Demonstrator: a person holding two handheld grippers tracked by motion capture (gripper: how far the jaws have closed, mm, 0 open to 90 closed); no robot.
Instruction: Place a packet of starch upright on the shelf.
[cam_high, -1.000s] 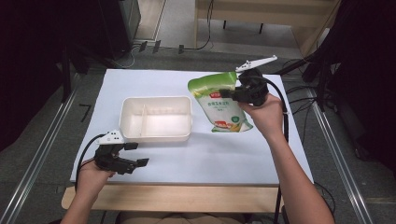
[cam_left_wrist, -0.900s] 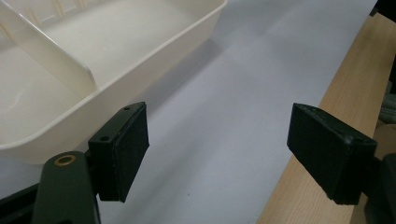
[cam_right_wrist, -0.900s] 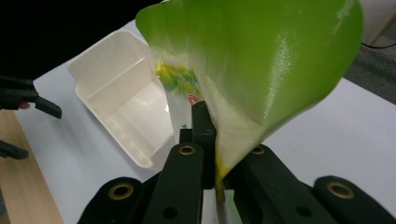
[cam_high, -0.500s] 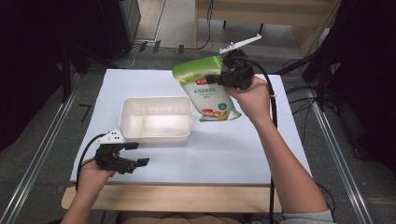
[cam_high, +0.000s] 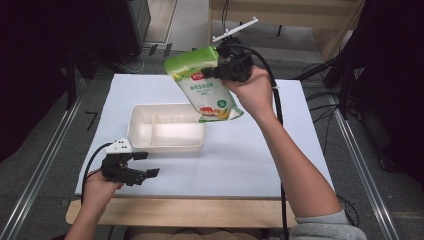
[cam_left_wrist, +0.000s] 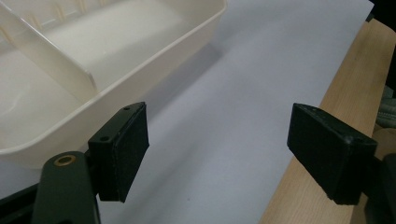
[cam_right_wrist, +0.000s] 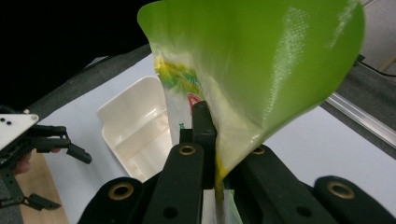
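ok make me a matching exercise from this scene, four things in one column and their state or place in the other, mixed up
Things:
1. green pouch
2. cream tray
3. left claw
4. right claw

States or places:
A. jaws open, nothing between them, near the table's front edge
B. lifted off the table, hanging tilted above the tray's right end
C. shut on the pouch's edge
D. resting on the white table, with a divider inside

Pairs: 1-B, 2-D, 3-A, 4-C

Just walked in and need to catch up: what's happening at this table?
A person works with a gripper in each hand. The right gripper is shut on a green pouch, holding it in the air above the right end of a cream divided tray. The left gripper rests open near the table's front edge, holding nothing.
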